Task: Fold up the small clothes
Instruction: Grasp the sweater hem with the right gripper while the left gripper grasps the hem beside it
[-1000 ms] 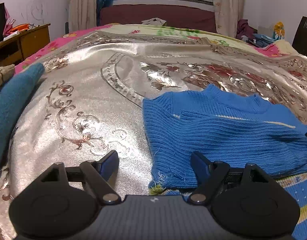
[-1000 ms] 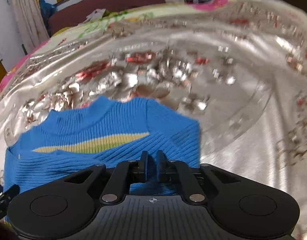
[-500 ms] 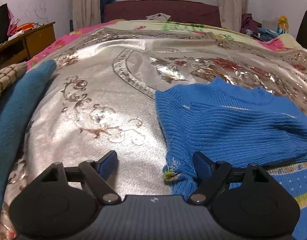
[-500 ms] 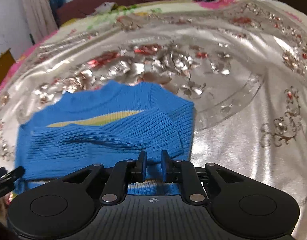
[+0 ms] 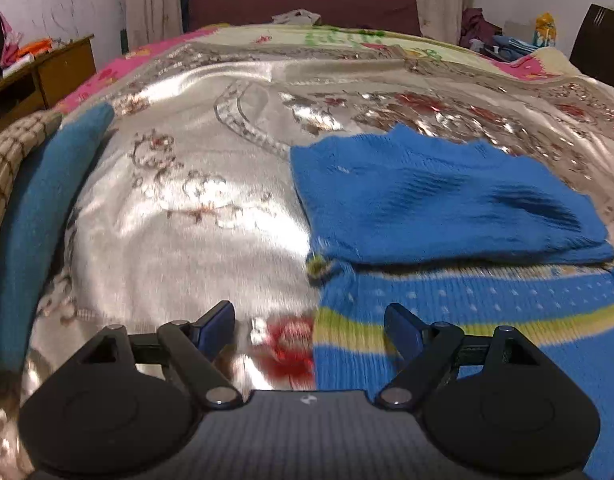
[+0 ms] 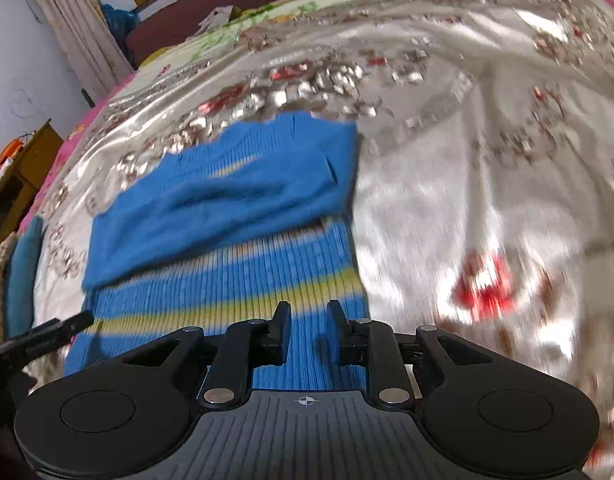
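While my left gripper (image 5: 309, 328) hangs spread wide above the near left edge of the blue sweater (image 5: 439, 196), nothing sits between its fingers except the silvery bedspread (image 5: 179, 216) and the sweater's striped hem below. My right gripper (image 6: 307, 334) stands over the lower right part of the same sweater (image 6: 227, 200), its jaws parted by a narrow gap and opening; I see only ribbed knit beneath that gap, with no fabric pinched by the pads. From the right wrist view, the tip of my left gripper pokes in at the left edge, just beside the hem. The sweater lies flat in the middle of the bed, neck toward the headboard (image 5: 303, 4), and both sleeves are folded across the chest so that a plain blue layer covers the upper half. Below that fold runs a dotted band and a yellow-green stripe (image 6: 227, 302). A small greenish tuft (image 5: 319, 266) shows at the left edge where the folded sleeve meets the body. Well to the left, a teal garment (image 5: 43, 208) lies next to checked cloth (image 5: 7, 164) at the bed's side. Both views are blurred.
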{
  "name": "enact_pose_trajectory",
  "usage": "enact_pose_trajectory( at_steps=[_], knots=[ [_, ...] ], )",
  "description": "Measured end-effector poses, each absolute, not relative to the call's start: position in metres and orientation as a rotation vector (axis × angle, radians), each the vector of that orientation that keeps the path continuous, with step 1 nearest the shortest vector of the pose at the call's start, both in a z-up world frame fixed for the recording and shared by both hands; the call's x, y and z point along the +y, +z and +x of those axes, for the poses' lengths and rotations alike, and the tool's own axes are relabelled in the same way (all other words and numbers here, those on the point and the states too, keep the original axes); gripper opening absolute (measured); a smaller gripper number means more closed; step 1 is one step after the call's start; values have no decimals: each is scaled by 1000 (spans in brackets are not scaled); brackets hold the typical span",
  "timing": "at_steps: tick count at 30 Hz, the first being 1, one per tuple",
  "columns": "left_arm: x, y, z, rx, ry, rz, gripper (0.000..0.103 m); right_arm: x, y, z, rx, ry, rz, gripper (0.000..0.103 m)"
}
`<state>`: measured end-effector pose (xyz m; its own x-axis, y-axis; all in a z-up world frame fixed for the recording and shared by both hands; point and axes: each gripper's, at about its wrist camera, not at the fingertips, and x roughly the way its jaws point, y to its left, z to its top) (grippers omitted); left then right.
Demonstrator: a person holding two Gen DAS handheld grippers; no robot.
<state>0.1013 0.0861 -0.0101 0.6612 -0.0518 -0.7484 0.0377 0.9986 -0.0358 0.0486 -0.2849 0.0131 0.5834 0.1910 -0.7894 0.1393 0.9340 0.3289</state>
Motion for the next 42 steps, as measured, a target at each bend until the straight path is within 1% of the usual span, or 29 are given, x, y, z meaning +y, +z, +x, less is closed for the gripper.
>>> enact_pose_trajectory(
  at_steps=[6,14,23,28,29,30,31,33,35,36,38,42],
  knots=[
    [94,-1,74,884,-123,-59,87,-298,5,15,1015,42,438,23],
    [109,10,46,1014,-207,-109,87,-296,1,-10,1090,92,432,26],
    [106,5,7,1198,-284,-31,87,-294,6,-29,1151,138,417,26],
    [97,3,2,1208,-299,26,87,-299,5,-40,1176,141,428,26],
    [96,1,3,1216,-300,29,87,-301,5,-41,1178,137,429,27],
    [95,-1,4,1225,-302,33,87,-302,5,-43,1180,130,429,30],
    [94,-2,5,1233,-303,35,85,-304,5,-44,1183,126,428,32],
    [91,-5,7,1251,-308,42,80,-307,4,-47,1191,119,427,32],
    [89,-9,10,1268,-325,48,71,-308,0,-48,1204,124,437,33],
    [87,-9,9,1274,-335,53,70,-308,-1,-49,1209,128,442,33],
    [85,-10,9,1285,-350,54,61,-307,-6,-49,1219,131,452,33],
    [88,-11,10,1294,-365,21,56,-308,-12,-45,1230,141,485,34]
  ],
)
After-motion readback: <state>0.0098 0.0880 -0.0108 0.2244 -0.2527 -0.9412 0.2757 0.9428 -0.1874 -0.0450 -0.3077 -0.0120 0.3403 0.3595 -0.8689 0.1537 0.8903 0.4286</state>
